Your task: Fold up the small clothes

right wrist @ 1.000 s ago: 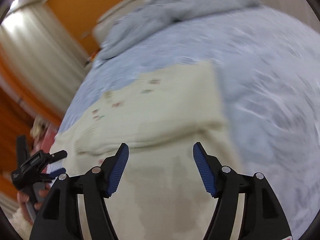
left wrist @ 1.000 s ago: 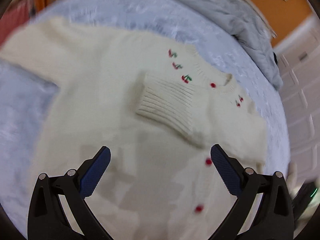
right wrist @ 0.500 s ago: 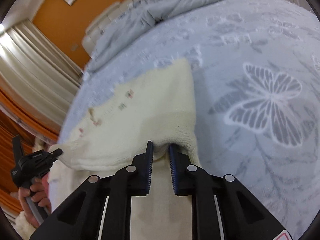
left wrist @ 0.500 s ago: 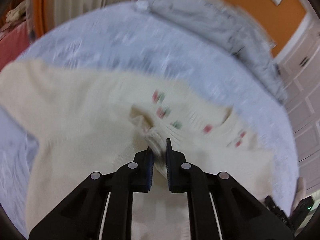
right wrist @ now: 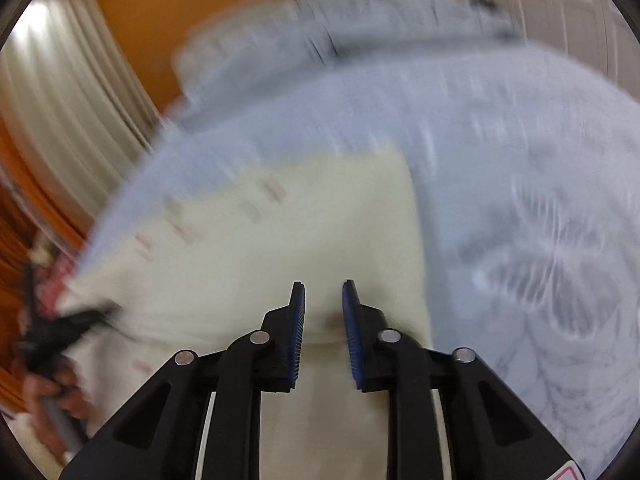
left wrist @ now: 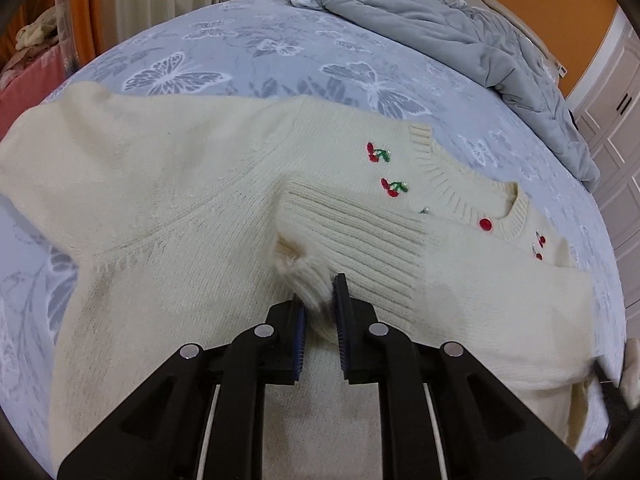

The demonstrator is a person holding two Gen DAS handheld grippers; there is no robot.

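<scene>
Cream cardigan, flat mid-bed — left gripper pinching ribbed cuff, jaws easing apart; right gripper nipping sleeve edge — step: sleeve fold-in; next, prob. carry both across w/ even tension.

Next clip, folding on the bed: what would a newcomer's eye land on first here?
The cream cardigan with red cherries and buttons, spread across the blue butterfly bedsheet. Next, the left gripper at the bottom middle of its view, pinching the ribbed cuff of the sleeve folded across the chest, its jaws opening slightly. In the blurred right view, the right gripper is shut on the folded knit near the cardigan's edge.
</scene>
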